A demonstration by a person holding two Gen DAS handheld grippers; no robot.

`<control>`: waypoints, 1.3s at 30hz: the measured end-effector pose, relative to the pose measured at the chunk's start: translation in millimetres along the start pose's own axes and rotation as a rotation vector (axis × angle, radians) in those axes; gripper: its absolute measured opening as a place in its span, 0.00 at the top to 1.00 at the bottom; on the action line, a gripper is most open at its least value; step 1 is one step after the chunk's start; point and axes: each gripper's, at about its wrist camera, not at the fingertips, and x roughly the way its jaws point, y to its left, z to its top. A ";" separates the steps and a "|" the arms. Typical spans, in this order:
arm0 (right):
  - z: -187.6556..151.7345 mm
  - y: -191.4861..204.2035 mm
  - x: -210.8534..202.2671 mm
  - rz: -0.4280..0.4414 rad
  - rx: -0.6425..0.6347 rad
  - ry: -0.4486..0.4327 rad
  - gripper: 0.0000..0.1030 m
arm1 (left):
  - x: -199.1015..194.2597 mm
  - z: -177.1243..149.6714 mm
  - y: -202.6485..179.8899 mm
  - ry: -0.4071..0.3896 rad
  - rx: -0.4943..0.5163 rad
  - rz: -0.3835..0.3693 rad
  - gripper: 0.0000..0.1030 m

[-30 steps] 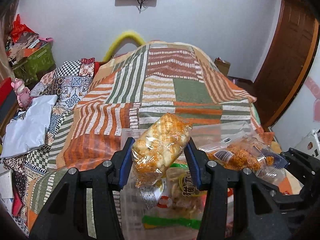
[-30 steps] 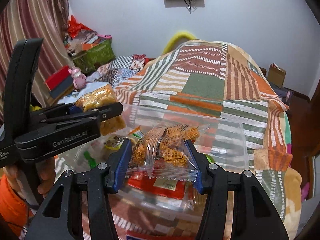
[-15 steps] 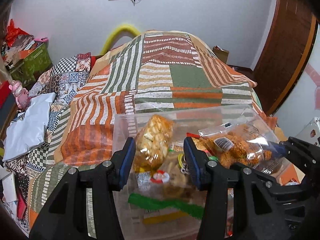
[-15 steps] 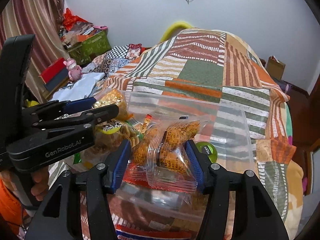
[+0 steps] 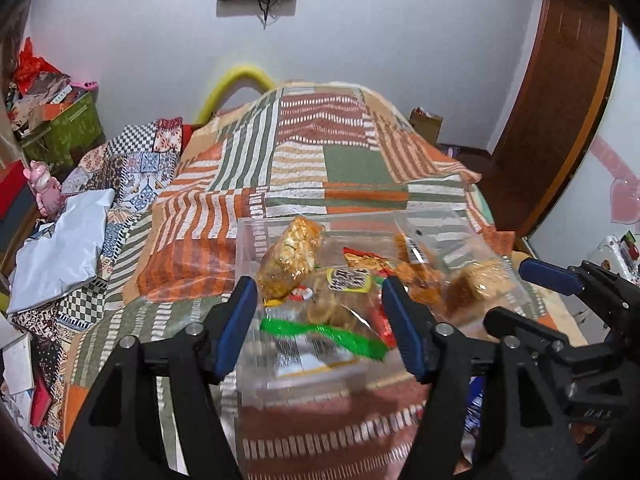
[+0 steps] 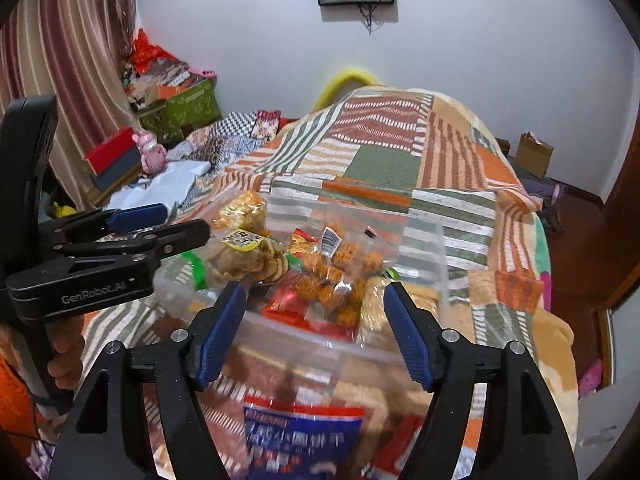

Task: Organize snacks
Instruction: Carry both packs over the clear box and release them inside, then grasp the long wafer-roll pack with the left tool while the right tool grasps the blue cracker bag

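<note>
A clear plastic bin (image 5: pixel 248 240) sits on the patchwork bed, also seen in the right wrist view (image 6: pixel 436 248). It holds several snack packs. A yellow-orange puffed snack bag (image 5: pixel 290 256) lies at its left end, also visible in the right wrist view (image 6: pixel 242 210). A clear bag of orange fried bites (image 6: pixel 340 276) lies in the middle, also visible in the left wrist view (image 5: pixel 424 276). My left gripper (image 5: pixel 318 320) is open and empty above the bin's near side. My right gripper (image 6: pixel 314 326) is open and empty just before the bin.
A blue and red cracker bag (image 6: pixel 304 436) lies on the bed in front of the bin. A white parcel (image 5: pixel 60 252) and a pink toy (image 5: pixel 42 184) lie at the left. A green box (image 6: pixel 180 112) stands by the wall. A wooden door (image 5: pixel 560 112) is at the right.
Both grippers have opened and drawn back. The puffed snack bag dropped from the left gripper into the bin. The bag of fried bites dropped from the right gripper into the bin.
</note>
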 end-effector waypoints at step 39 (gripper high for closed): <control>-104.3 -3.7 -1.4 0.065 0.155 0.116 0.47 | -38.3 -134.9 -35.8 0.153 0.106 -0.104 0.21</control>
